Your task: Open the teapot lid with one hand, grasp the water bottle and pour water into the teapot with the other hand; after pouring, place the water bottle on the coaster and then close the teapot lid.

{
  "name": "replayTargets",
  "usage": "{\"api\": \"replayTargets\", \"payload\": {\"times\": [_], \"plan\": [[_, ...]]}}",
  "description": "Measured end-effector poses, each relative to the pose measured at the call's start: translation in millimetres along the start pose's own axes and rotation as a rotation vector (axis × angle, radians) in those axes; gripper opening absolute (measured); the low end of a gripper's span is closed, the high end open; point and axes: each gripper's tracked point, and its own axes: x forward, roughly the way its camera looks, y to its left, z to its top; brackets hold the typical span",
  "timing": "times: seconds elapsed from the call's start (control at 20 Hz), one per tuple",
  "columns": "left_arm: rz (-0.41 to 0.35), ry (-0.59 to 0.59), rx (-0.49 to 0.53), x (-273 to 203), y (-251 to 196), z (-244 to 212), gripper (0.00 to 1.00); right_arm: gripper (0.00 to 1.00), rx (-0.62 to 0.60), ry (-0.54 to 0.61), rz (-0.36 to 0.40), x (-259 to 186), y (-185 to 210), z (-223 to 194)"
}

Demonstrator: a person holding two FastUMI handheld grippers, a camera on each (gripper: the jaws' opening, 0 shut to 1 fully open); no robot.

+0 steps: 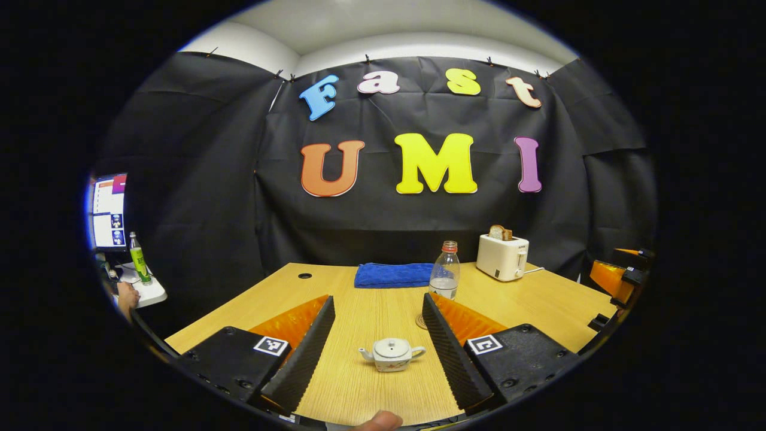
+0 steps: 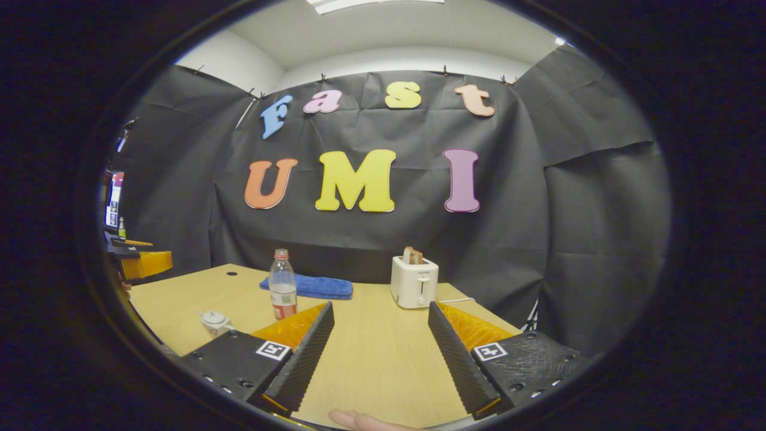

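Observation:
A small white teapot (image 1: 392,354) with its lid on stands on the wooden table (image 1: 359,395), low between the fingers of my left gripper (image 1: 378,297), which is open and touches nothing. Beyond it stands a clear water bottle (image 1: 446,270) with a red cap and a little water. A round coaster (image 1: 420,322) peeks out beside the inner finger, mostly hidden. My right gripper (image 2: 380,306) is open over bare table. From there the bottle (image 2: 282,293) and teapot (image 2: 215,323) lie off to its left.
A folded blue towel (image 1: 392,275) lies at the back of the table, with a white toaster (image 1: 502,256) holding bread to its right. Off the table's left edge are a monitor (image 1: 109,209), a green bottle (image 1: 139,258) and a person's hand (image 1: 127,296).

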Motion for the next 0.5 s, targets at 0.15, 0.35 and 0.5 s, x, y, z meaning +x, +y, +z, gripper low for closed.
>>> {"api": "replayTargets", "payload": {"times": [0.15,0.35,0.5], "plan": [[-0.018,-0.015,0.022,-2,-8,3,0.93,0.95,0.006,0.007,0.009,2,1,-3],[-0.019,-0.034,0.057,-3,-11,6,0.93,0.95,0.012,-0.019,-0.013,2,-9,3],[-0.022,-0.044,0.042,-4,-16,8,0.93,0.95,0.001,-0.018,-0.009,3,-7,2]]}}
